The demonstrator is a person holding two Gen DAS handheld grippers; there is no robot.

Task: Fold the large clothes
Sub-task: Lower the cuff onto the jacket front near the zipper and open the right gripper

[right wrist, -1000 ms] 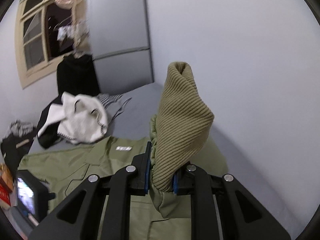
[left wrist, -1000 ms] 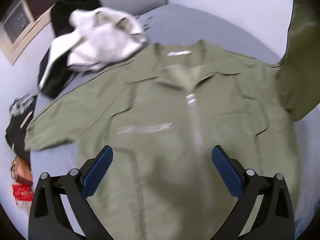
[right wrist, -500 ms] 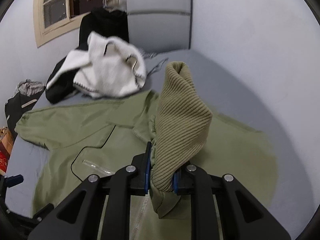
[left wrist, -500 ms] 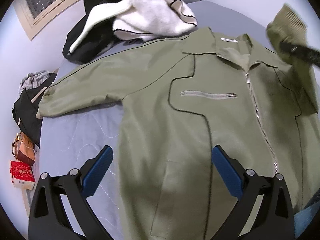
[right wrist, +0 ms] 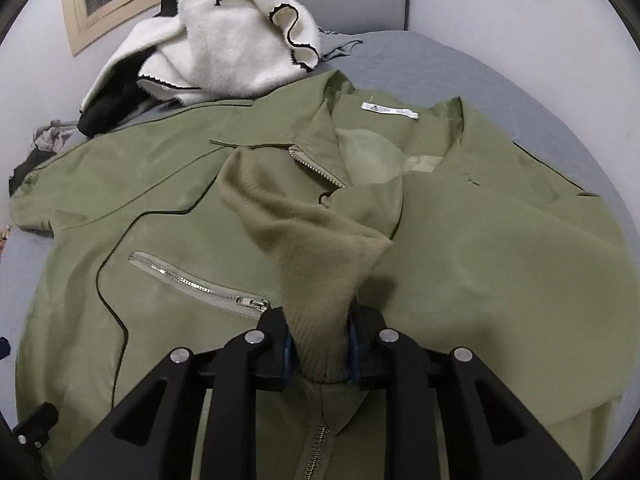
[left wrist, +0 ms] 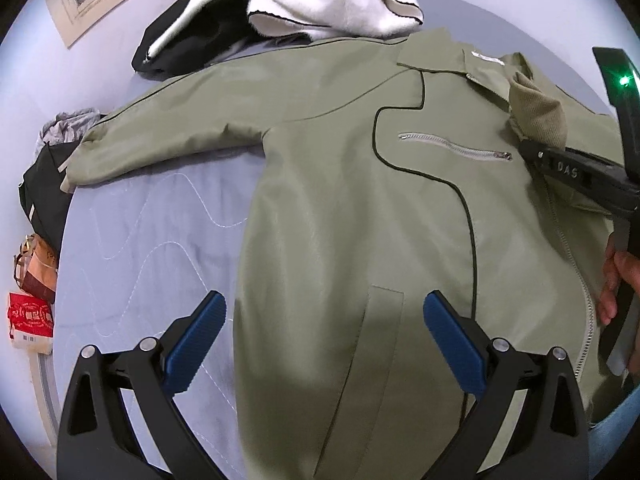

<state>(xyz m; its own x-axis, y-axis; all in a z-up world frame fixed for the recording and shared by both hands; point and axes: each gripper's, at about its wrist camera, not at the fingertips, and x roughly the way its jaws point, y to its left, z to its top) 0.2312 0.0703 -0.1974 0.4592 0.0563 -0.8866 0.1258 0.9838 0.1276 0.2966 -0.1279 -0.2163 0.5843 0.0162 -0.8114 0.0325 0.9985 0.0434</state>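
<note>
Grey bedding is lying under a green jacket, which is spreading flat, front up, across the bed. At the far side, a white fleece is resting on black clothes. The right gripper is pinching the ribbed cuff over the jacket's chest. The left gripper is hovering with fingers spread above the near hem.

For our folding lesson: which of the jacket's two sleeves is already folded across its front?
The sleeve whose ribbed cuff the right gripper clamps over the chest; the other sleeve lies stretched out on the bed.
</note>
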